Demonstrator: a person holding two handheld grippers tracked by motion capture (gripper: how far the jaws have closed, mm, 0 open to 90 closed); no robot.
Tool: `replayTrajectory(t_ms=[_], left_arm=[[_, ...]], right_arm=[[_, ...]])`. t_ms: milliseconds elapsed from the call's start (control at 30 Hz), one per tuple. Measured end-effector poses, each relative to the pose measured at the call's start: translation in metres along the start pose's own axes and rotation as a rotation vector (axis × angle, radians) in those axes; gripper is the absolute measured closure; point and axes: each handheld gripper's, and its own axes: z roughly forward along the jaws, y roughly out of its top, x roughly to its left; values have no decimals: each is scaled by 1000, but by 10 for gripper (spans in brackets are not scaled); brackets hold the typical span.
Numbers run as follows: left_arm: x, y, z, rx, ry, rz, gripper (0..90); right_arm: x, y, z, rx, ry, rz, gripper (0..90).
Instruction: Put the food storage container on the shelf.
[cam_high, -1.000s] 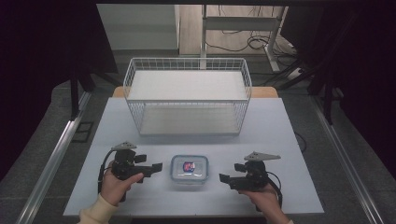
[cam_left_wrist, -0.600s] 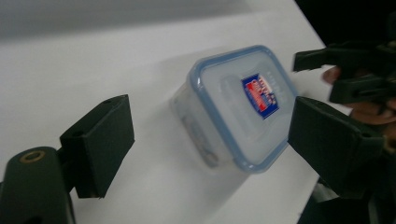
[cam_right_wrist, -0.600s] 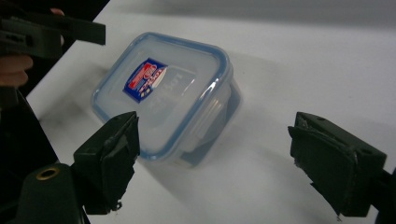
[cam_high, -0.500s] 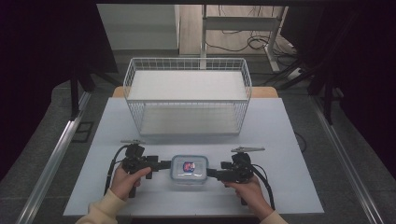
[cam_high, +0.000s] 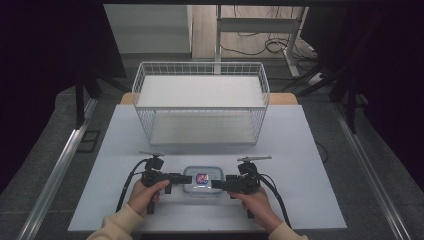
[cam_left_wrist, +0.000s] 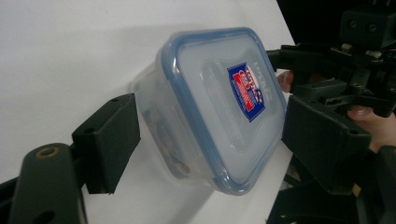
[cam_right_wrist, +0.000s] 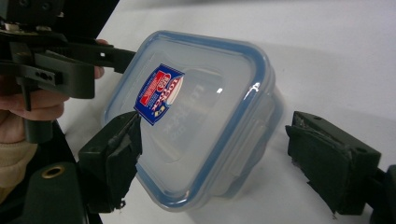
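High view: sits above your side of the bench (cam_high: 300, 130), facing forward and down, far enough to take in the wire basket (cam_high: 200, 102). Left gripper view: rides close, looking along its fingers (cam_left_wrist: 109, 135) rightward. Right gripper view: equally close, looking leftward. All three share the clear food container (cam_high: 202, 180) (cam_left_wrist: 219, 112) (cam_right_wrist: 196, 116).

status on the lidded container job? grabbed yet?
Done: both grippers have closed in on the container, left gripper and right gripper at opposite ends. In hand: jaws have just been closing around it, pads not yet pressing. Left: grip and lift; the wire basket stands behind it.
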Motion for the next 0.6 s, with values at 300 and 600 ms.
replayTrajectory(t_ms=[300,600], left_arm=[[10,-5,6,27,-61,-76,256],[11,-6,5,27,-43,-74,430]], right_arm=[[0,-2,9,18,27,35,238],[-5,-3,5,4,37,91,370]])
